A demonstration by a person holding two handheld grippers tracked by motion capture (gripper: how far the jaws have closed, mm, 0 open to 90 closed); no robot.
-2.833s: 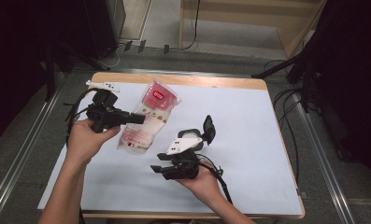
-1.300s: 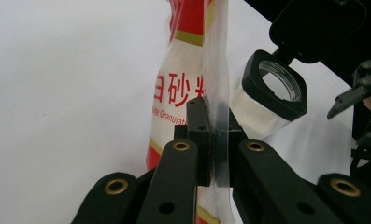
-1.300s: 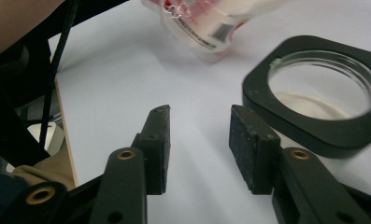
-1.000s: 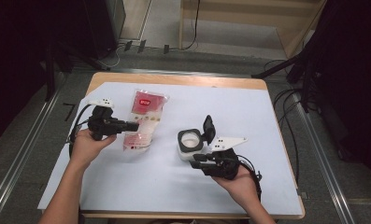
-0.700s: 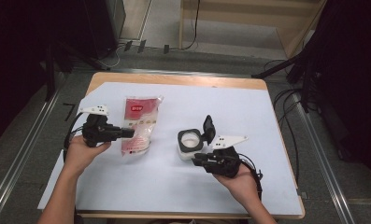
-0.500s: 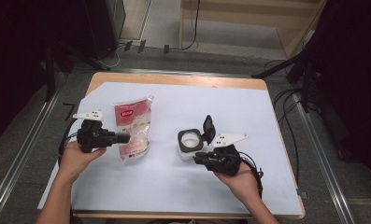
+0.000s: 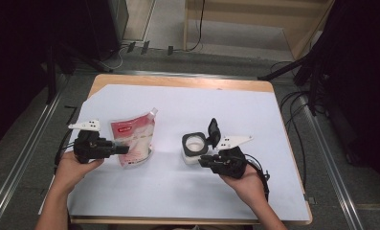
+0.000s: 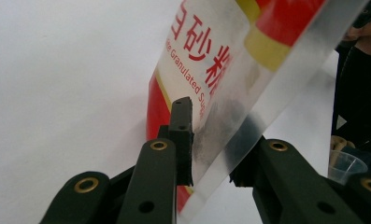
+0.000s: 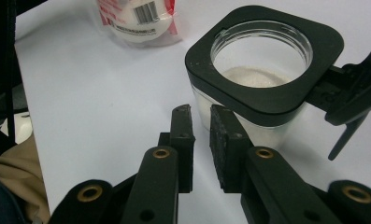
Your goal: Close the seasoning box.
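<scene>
A: Left gripper [image 7: 122,149] first. In the left gripper view its jaws are pinched on the clear edge of the granulated sugar pouch [image 8: 230,79], one black pad on each side of the film.

B: In the high view that puts the sugar pouch [image 7: 135,136] at centre left of the frame, tilted up, its spout corner pointing to the upper right and its lower end down on the white table cover [image 7: 192,191].

A: Over to the right gripper [image 9: 201,122]. Jaws drawn nearly together with only a thin slit between the pads, and nothing in them. The tips sit just beside the container wall, and I cannot tell whether they touch it.

B: That is the sugar jar [image 9: 262,79], clear body with a square black collar, white sugar low inside. Its black flip lid [image 7: 213,130] stands open, hinged up on the far side, just right of centre in the high view.

A: Pouch and jar are well apart, bare white cover between them. The person's hands come in from the bottom edge, one on each gripper.
</scene>
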